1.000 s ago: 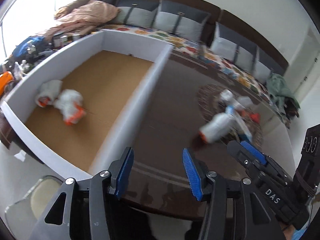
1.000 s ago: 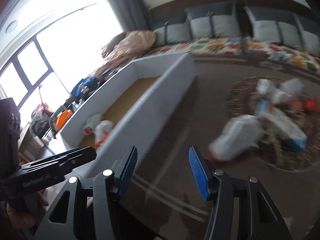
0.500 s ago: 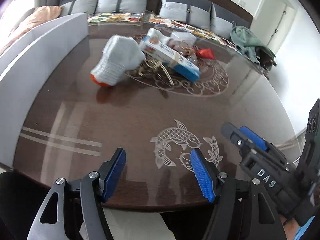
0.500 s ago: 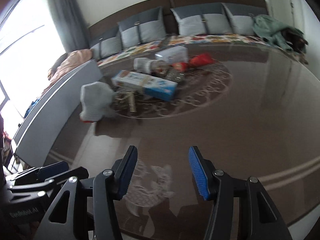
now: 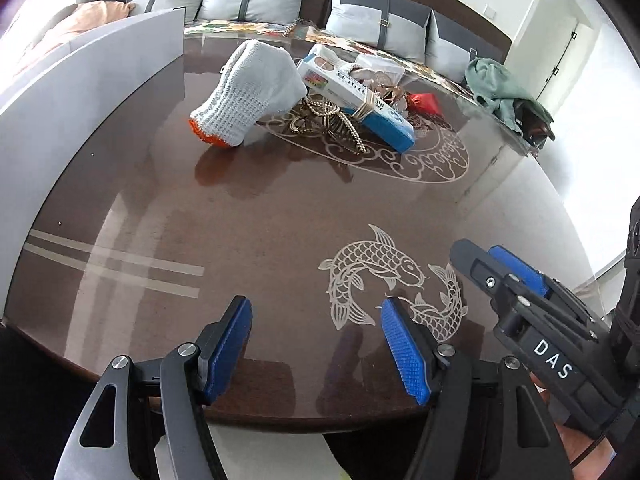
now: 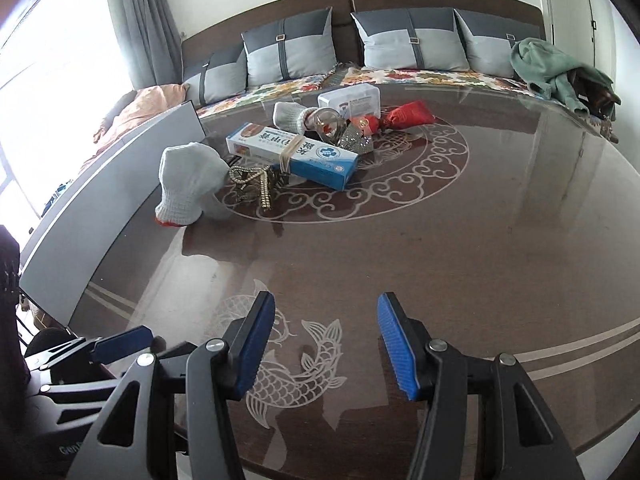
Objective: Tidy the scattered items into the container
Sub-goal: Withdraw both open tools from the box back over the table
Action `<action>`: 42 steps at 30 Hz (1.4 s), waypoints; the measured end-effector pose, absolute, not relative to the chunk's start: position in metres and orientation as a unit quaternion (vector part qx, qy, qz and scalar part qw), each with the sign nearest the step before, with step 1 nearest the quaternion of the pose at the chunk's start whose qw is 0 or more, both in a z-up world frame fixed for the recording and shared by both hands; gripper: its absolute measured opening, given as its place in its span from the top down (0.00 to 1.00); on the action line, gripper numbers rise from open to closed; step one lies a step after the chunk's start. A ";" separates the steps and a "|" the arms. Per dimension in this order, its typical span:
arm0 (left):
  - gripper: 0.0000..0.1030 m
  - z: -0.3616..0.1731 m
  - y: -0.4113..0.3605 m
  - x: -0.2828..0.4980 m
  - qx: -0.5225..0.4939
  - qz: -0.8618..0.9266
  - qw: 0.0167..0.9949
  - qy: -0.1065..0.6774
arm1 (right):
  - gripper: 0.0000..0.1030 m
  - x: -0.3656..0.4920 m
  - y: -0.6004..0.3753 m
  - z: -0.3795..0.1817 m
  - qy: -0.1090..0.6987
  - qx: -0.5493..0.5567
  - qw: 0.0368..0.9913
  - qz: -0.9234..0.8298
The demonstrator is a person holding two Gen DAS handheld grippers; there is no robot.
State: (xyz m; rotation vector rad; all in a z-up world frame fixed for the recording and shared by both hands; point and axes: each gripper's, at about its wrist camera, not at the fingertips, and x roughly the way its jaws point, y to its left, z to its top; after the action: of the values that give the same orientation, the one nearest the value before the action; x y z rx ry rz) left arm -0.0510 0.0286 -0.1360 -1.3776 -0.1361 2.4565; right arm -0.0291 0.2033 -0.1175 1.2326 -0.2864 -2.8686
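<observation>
A pile of items lies on the brown table's round pattern: a white knit glove with an orange cuff (image 5: 248, 92) (image 6: 188, 184), a blue-and-white box (image 5: 356, 100) (image 6: 292, 152), a gold chain (image 5: 332, 120) (image 6: 256, 184), a red pouch (image 6: 408, 116), a white box (image 6: 350, 100) and a second glove (image 6: 290, 116). The grey container wall (image 5: 80, 92) (image 6: 104, 196) stands at the left. My left gripper (image 5: 316, 344) and right gripper (image 6: 326, 344) are both open and empty near the front edge, well short of the pile.
A sofa with grey cushions (image 6: 288, 48) runs behind the table. A green cloth (image 6: 560, 68) lies at the table's far right edge. The right gripper's body (image 5: 552, 320) shows at the right of the left wrist view.
Both views have swung from the container, with two gloves inside, rightward to the pile on the table. Both grippers stay open and empty.
</observation>
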 end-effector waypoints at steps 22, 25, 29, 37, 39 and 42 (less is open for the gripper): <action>0.13 -0.141 0.048 -0.048 -0.495 0.853 0.165 -0.003 | 0.47 -0.036 0.215 -0.133 -0.122 0.423 -0.018 -0.898; 0.00 -0.142 0.050 -0.048 -0.498 0.851 0.165 0.006 | 0.47 -0.034 0.221 -0.132 -0.132 0.422 -0.027 -0.897; 0.00 -0.144 0.056 -0.046 -0.503 0.849 0.160 0.031 | 0.47 -0.034 0.223 -0.132 -0.134 0.422 -0.034 -0.896; 0.00 -0.146 0.064 -0.042 -0.511 0.843 0.151 0.076 | 0.47 -0.035 0.218 -0.132 -0.119 0.426 -0.040 -0.896; 0.00 -0.146 0.059 -0.041 -0.511 0.844 0.147 0.068 | 0.47 -0.035 0.219 -0.132 -0.119 0.426 -0.040 -0.896; 0.00 -0.145 0.050 -0.042 -0.510 0.846 0.144 0.051 | 0.47 -0.035 0.216 -0.132 -0.112 0.427 -0.043 -0.896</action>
State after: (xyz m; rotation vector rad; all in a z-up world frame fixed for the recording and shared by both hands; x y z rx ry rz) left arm -0.0422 0.0502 -0.1447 -1.4708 0.1469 2.4401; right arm -0.0352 0.2163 -0.1323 1.3809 -0.3617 -2.8956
